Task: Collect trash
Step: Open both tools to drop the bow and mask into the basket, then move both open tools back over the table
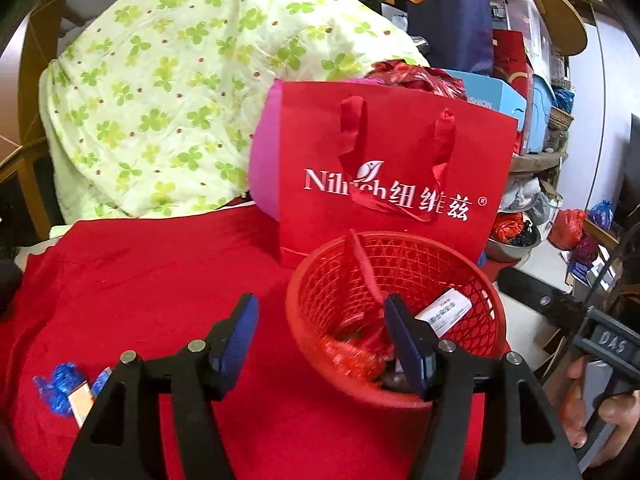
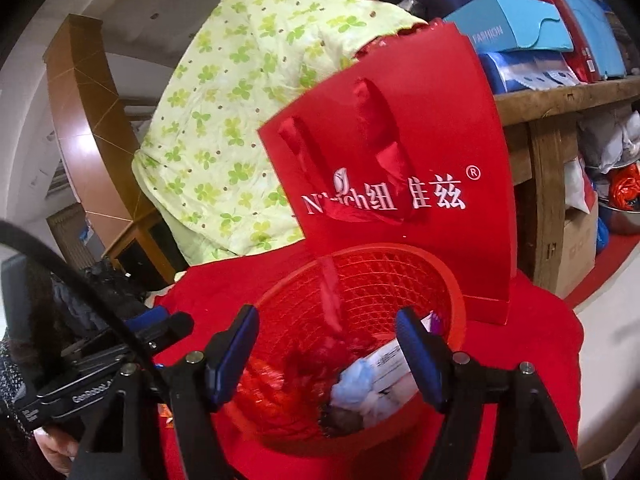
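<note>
A red mesh basket [image 1: 400, 240] [image 2: 456, 300] stands on a red cloth [image 1: 160, 280]. It holds red wrappers [image 2: 272, 396], a printed white paper [image 1: 444, 312] [image 2: 388, 360], a pale blue wad [image 2: 356, 388] and a dark round lump [image 2: 344, 420]. A blurred red strip [image 1: 364, 268] [image 2: 332, 288] stands slanted inside it. My left gripper [image 1: 322, 304] is open over the basket's left rim with nothing between its pads. My right gripper [image 2: 328, 314] hangs open above the basket's inside, also holding nothing. A blue wrapper [image 1: 60, 384] and an orange-white packet [image 1: 80, 400] lie on the cloth at lower left.
A red paper gift bag [image 1: 392, 168] [image 2: 420, 140] stands right behind the basket. A green clover quilt [image 1: 180, 80] is piled behind it on the left. Boxes [image 2: 516, 24] fill a wooden shelf on the right. A hand [image 1: 616, 412] holds the other gripper at the right edge.
</note>
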`<state>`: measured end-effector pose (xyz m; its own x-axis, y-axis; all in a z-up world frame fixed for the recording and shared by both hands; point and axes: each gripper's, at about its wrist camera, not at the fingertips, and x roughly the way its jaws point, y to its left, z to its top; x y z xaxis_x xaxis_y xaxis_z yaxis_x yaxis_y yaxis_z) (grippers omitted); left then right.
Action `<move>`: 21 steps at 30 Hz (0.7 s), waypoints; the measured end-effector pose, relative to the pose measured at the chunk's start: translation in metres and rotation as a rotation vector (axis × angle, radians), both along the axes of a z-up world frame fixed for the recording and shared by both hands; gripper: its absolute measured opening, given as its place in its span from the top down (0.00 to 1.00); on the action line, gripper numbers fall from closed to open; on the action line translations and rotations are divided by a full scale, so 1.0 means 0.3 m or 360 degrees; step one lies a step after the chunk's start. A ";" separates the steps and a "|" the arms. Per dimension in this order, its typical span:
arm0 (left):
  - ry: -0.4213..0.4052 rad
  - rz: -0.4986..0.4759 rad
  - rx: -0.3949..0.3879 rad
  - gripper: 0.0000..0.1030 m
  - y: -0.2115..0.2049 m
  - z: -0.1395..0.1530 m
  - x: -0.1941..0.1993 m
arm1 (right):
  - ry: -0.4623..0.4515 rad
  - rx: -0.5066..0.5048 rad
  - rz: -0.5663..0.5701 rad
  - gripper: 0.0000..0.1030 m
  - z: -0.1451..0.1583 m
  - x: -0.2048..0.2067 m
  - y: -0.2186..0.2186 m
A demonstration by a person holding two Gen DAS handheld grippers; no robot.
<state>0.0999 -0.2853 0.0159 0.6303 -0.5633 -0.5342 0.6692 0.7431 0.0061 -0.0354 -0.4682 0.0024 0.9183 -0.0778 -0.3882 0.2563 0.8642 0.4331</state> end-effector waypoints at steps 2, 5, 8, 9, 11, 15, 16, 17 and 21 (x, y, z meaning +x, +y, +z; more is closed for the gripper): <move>-0.0009 0.0023 0.0000 0.35 0.041 0.007 -0.017 | -0.0023 -0.0002 0.0006 0.28 0.020 -0.024 0.034; -0.0030 0.0069 0.0003 0.35 0.103 0.019 -0.042 | -0.0043 -0.0010 0.0029 0.28 0.047 -0.057 0.092; -0.0037 0.0109 -0.0004 0.35 0.169 0.027 -0.064 | -0.0043 -0.0035 0.0064 0.28 0.067 -0.074 0.153; -0.0040 0.0124 -0.0002 0.35 0.190 0.027 -0.071 | -0.0042 -0.0045 0.0080 0.28 0.072 -0.079 0.178; -0.0046 0.0152 0.0009 0.34 0.233 0.024 -0.084 | -0.0037 -0.0058 0.0113 0.28 0.079 -0.084 0.225; -0.0017 0.0223 0.0021 0.33 0.338 -0.014 -0.092 | 0.0001 -0.0076 0.0176 0.28 0.075 -0.078 0.305; -0.0007 0.0238 0.0024 0.33 0.359 -0.025 -0.092 | 0.0013 -0.0082 0.0193 0.28 0.069 -0.075 0.323; 0.0014 0.0265 0.0029 0.33 0.392 -0.043 -0.088 | 0.0023 -0.0088 0.0206 0.28 0.065 -0.071 0.341; 0.0069 0.0359 0.0037 0.33 0.500 -0.104 -0.079 | 0.0056 -0.0100 0.0258 0.28 0.045 -0.052 0.402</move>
<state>0.0761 -0.1352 -0.0154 0.7153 -0.3976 -0.5747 0.4859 0.8740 0.0000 -0.0509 -0.3475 0.0158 0.9068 0.0453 -0.4192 0.1252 0.9204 0.3703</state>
